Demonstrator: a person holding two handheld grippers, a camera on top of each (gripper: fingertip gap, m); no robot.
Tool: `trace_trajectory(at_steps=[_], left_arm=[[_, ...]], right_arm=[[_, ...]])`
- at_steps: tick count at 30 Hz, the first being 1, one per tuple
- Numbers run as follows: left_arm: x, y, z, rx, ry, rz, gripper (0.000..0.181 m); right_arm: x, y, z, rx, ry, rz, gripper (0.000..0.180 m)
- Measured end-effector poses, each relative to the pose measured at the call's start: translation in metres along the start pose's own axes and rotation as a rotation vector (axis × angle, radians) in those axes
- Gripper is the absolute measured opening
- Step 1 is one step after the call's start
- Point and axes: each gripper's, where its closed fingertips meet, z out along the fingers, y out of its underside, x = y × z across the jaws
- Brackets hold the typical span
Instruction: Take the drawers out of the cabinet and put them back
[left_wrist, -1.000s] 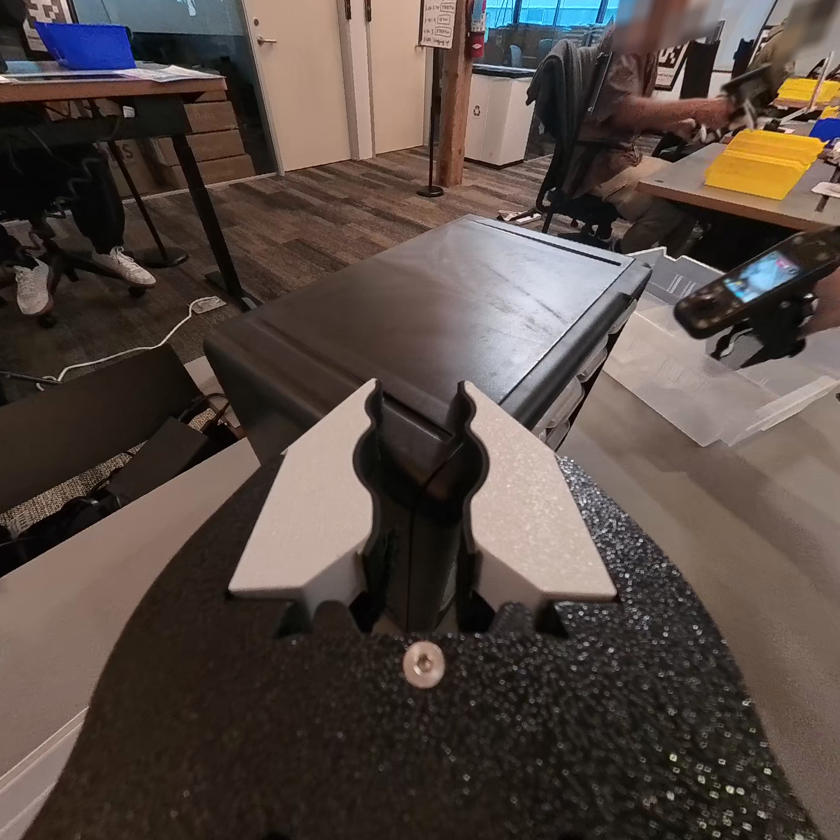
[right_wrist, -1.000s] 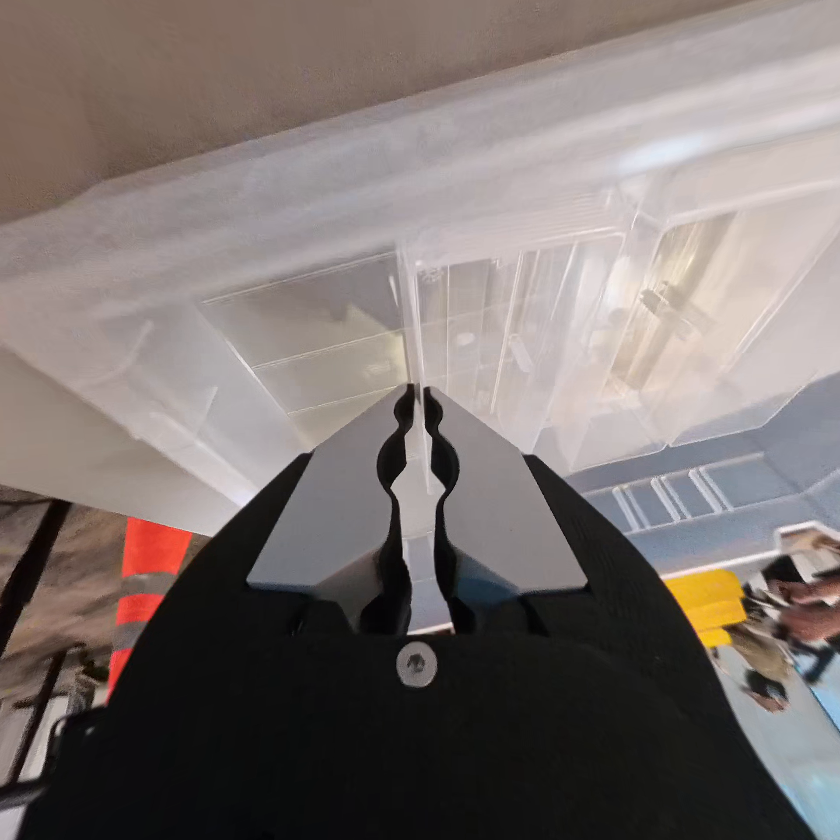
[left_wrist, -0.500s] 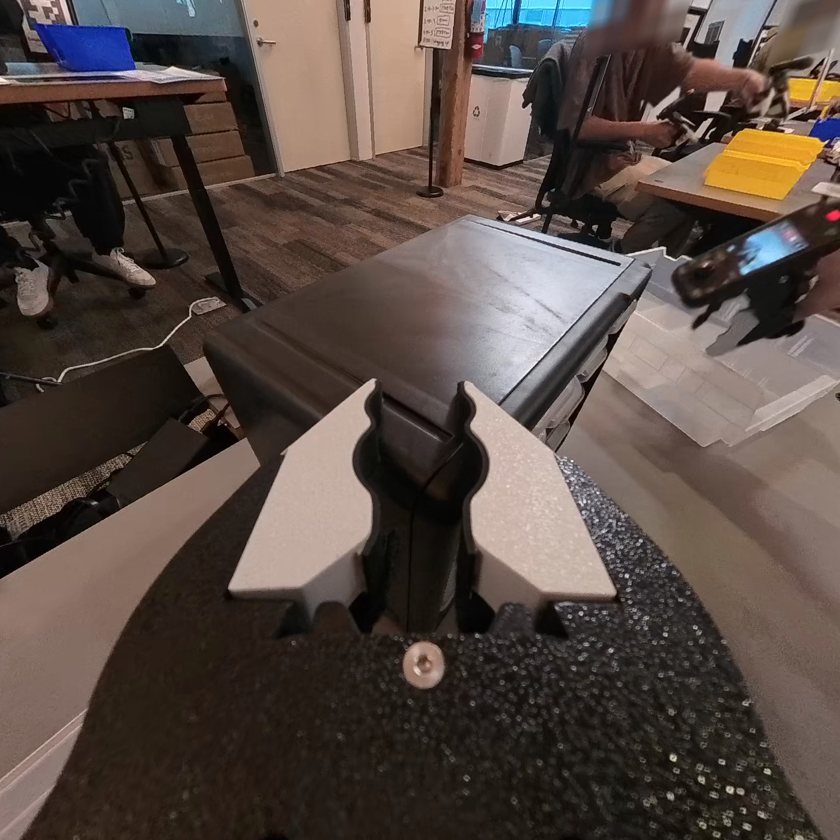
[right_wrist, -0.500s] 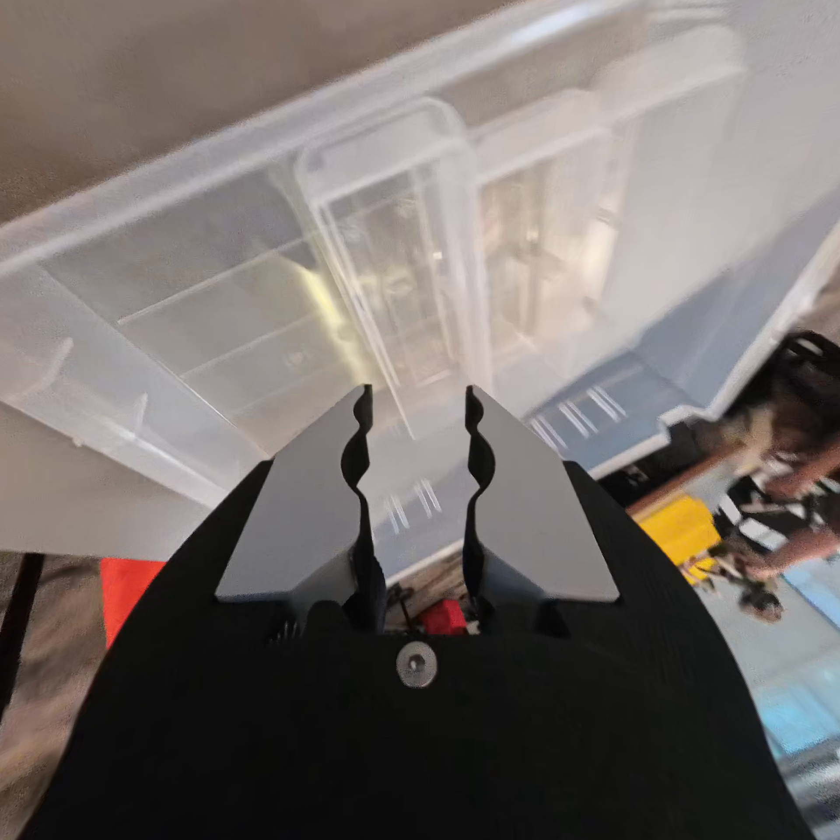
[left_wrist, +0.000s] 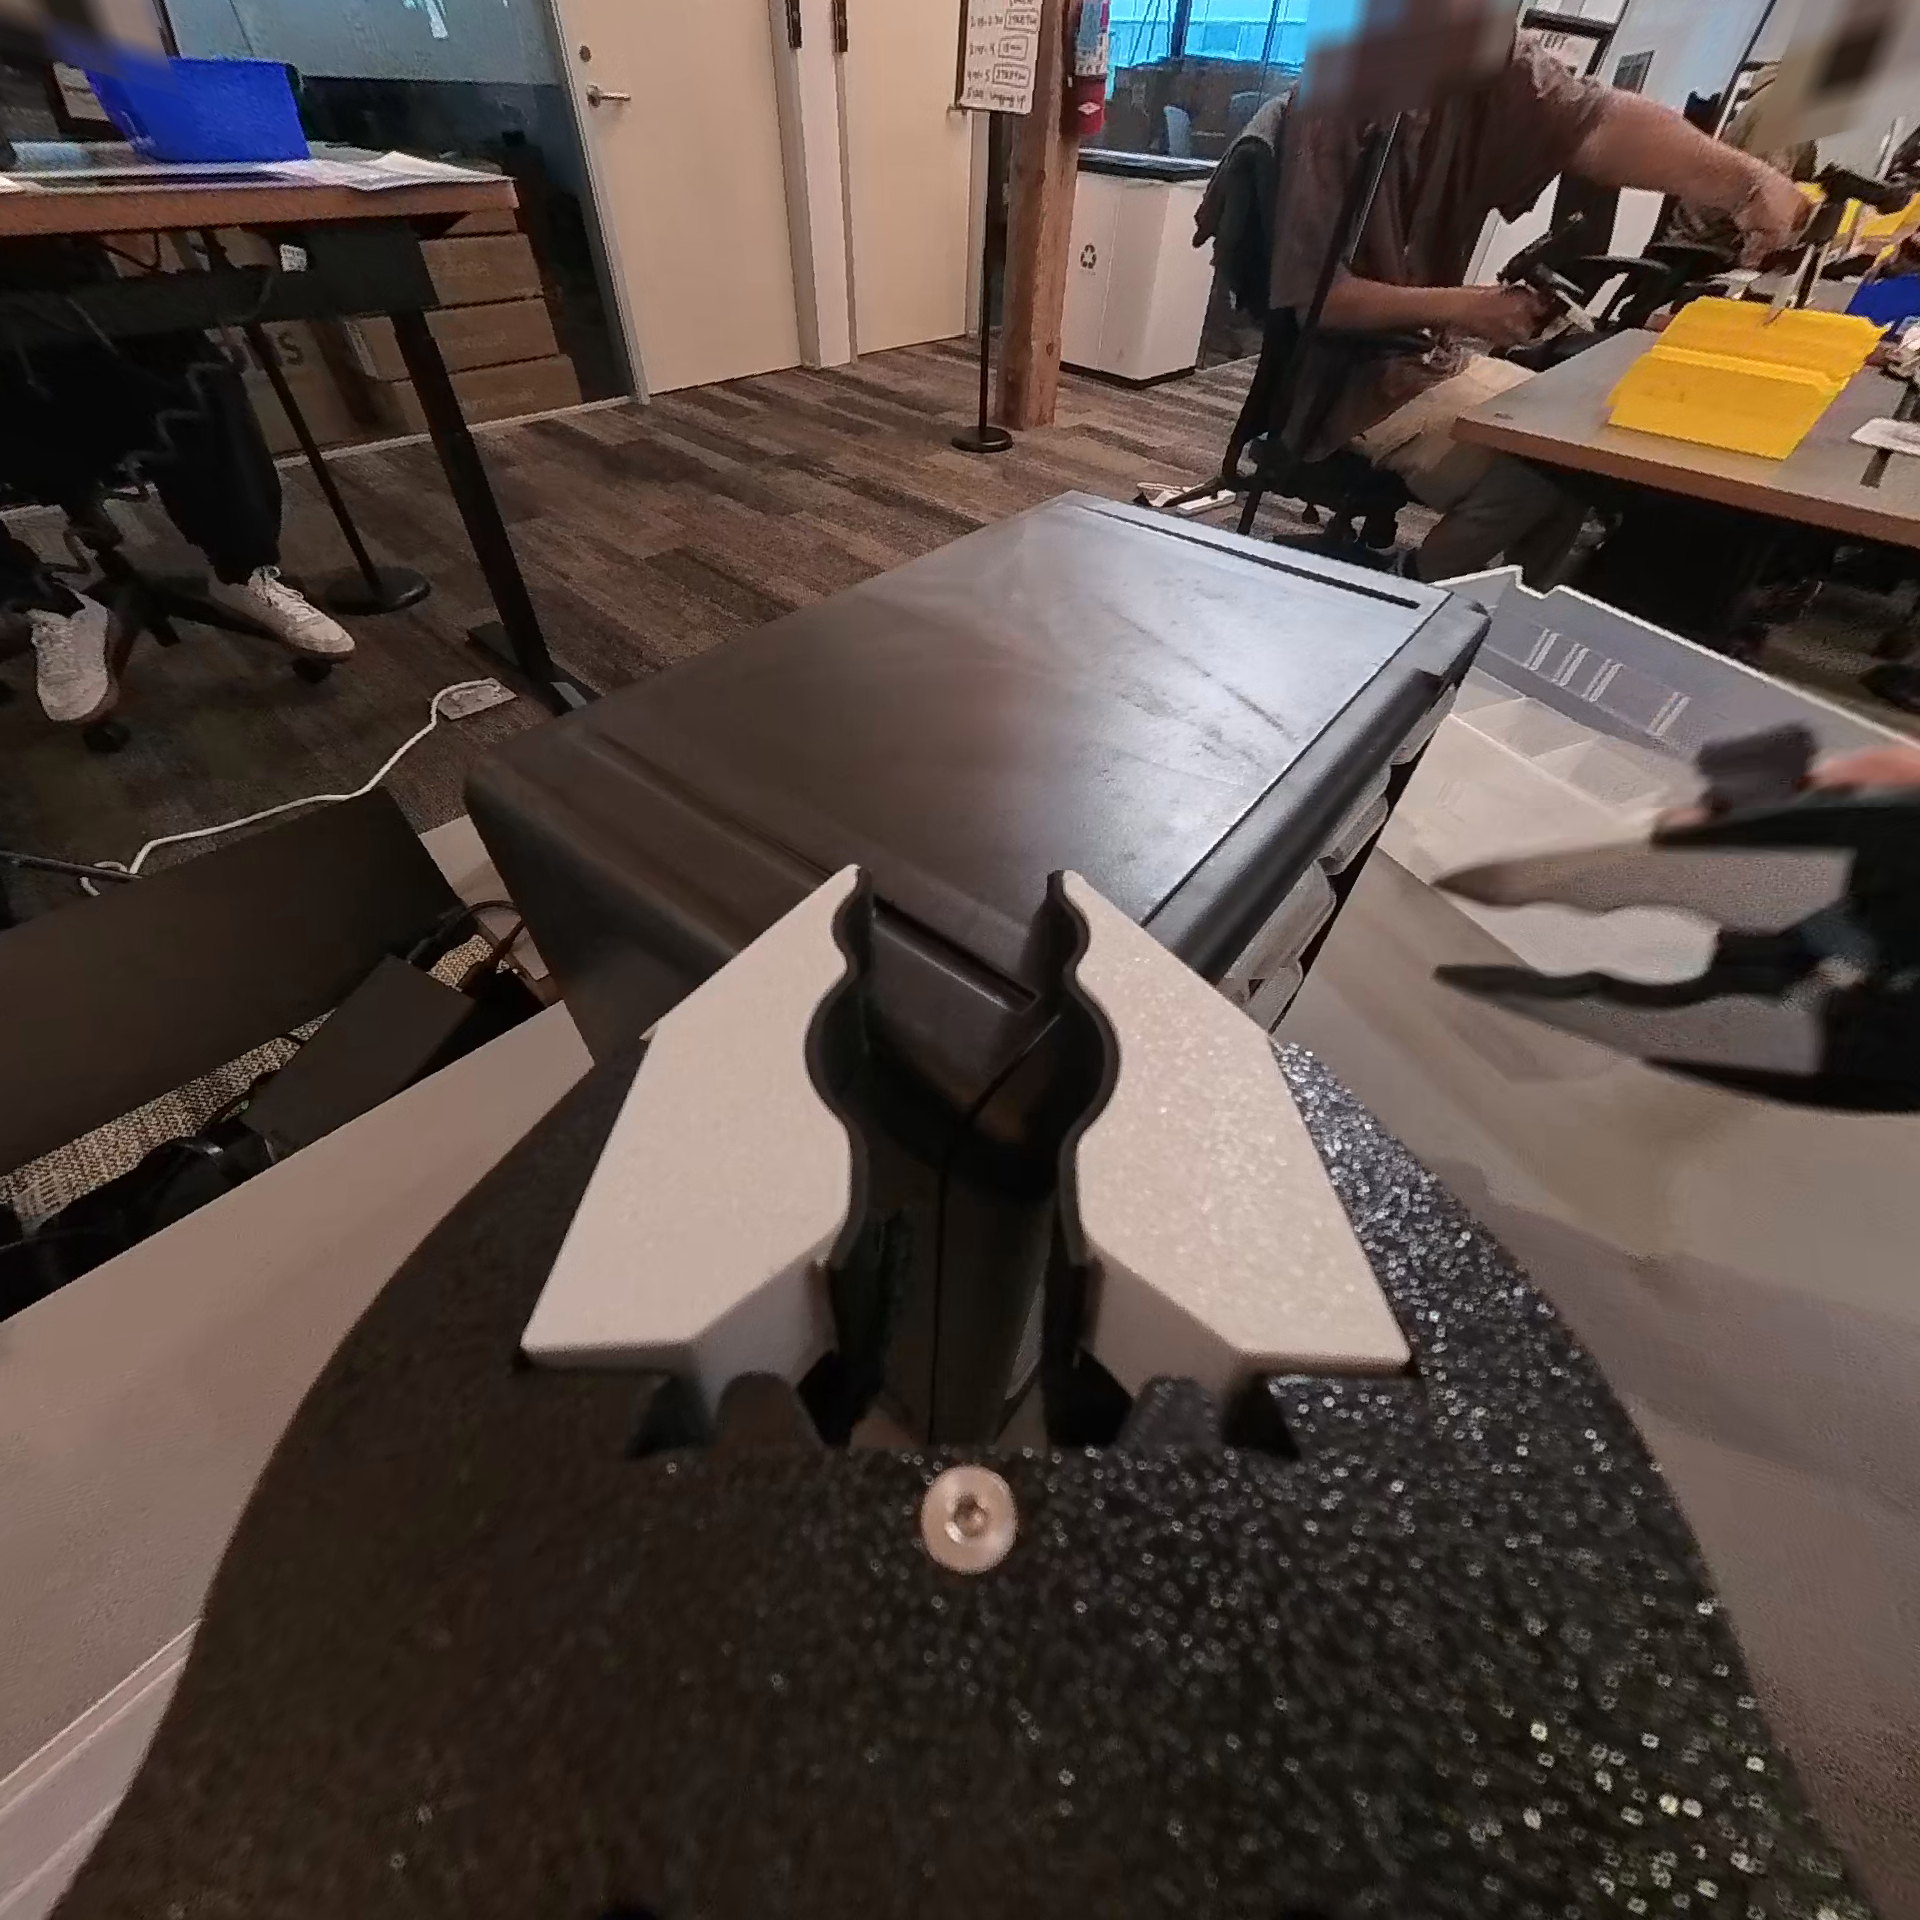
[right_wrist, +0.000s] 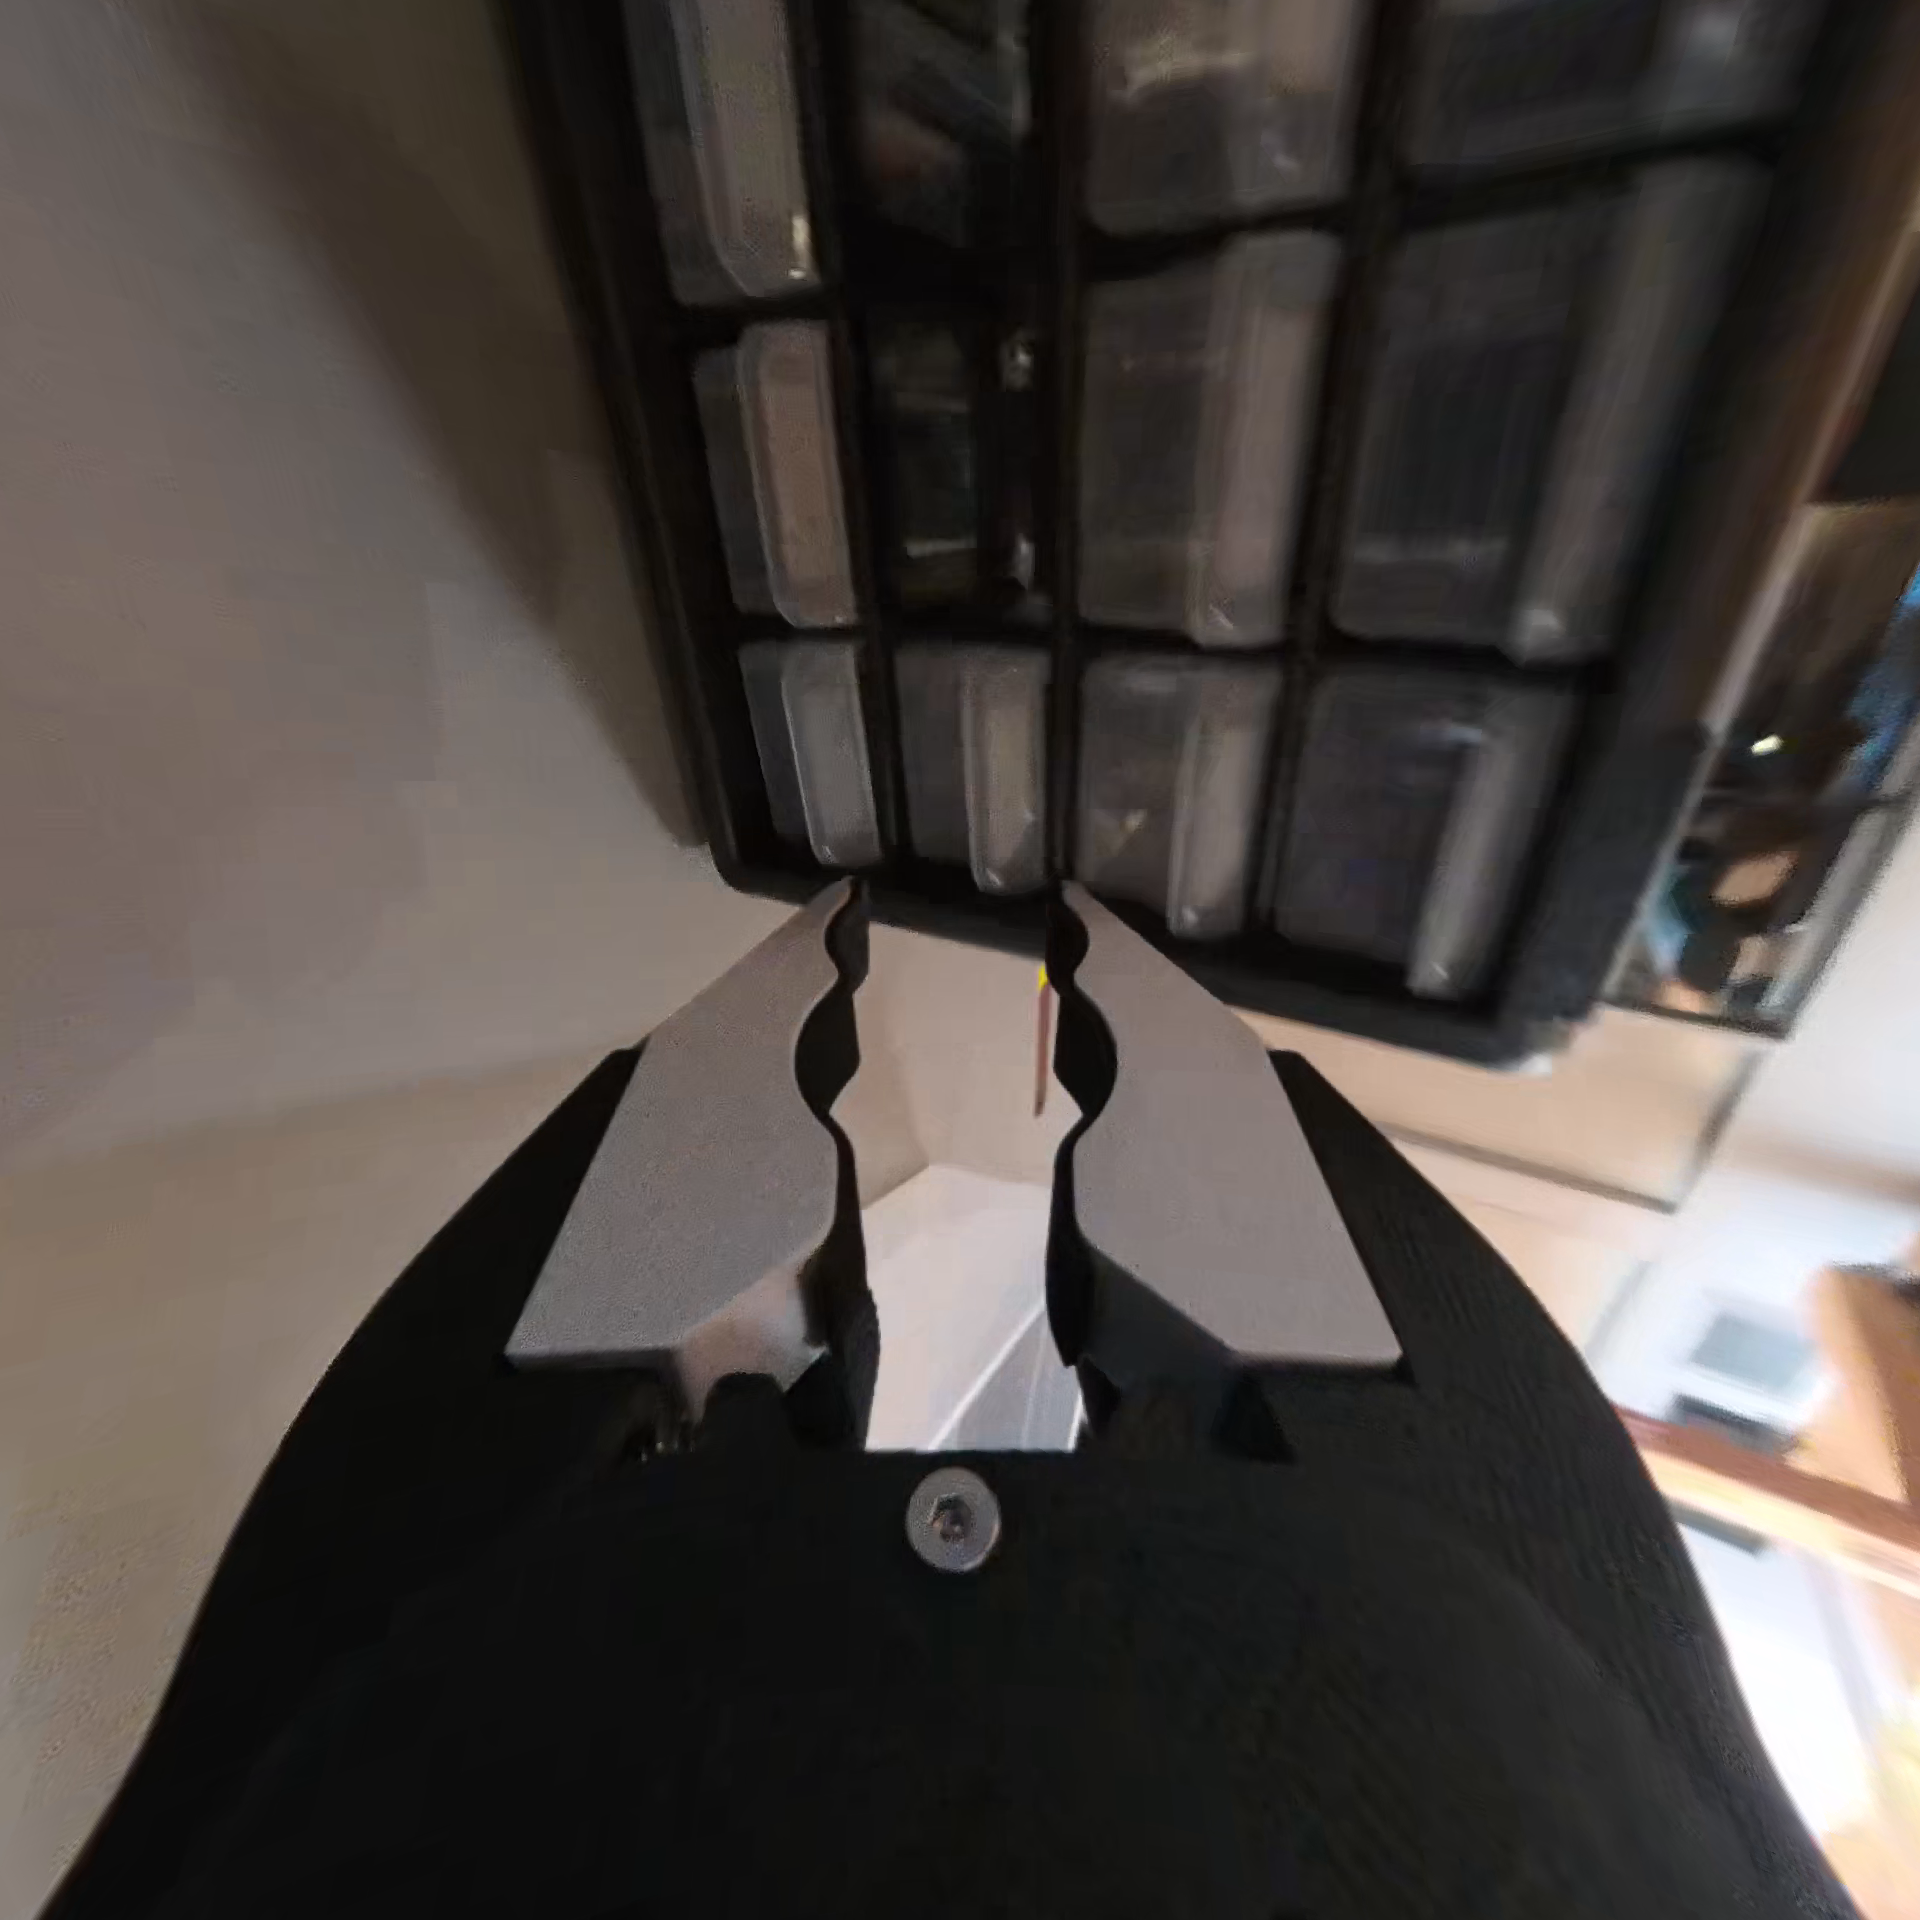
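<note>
Right wrist view is showing the black cabinet (right_wrist: 1538, 997) filled with blurred translucent drawers (right_wrist: 1174, 790), the right tongs (right_wrist: 954, 904) gaping empty. Left tongs (left_wrist: 958, 896) are straddling, spread, the cabinet's corner.

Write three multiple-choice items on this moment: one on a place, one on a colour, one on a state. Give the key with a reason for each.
1. Where does the left gripper sit?
A. at the near corner of the cabinet
B. inside a drawer
C. on the floor

2. What colour is the cabinet's frame?
A. white
B. black
C. yellow

3. How is the right gripper?
A. shut on a drawer
B. shut on nothing
C. open and empty

Key: 1 A, its fingers straddle the cabinet's near corner edge. 2 B, the top and the grid around the drawers are black. 3 C, a clear gap shows between its fingers, with nothing in it.
</note>
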Motion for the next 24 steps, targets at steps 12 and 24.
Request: trace_trajectory(at_steps=[12, 24], left_arm=[[0.000, 0.000, 0.000, -0.003, -0.002, 0.001, 0.031], [0.000, 0.000, 0.000, -0.003, -0.002, 0.000, 0.031]], right_arm=[[0.001, -0.006, 0.044, 0.019, 0.281, -0.146, 0.029], [-0.003, -0.004, 0.020, -0.005, 0.387, -0.163, 0.010]])
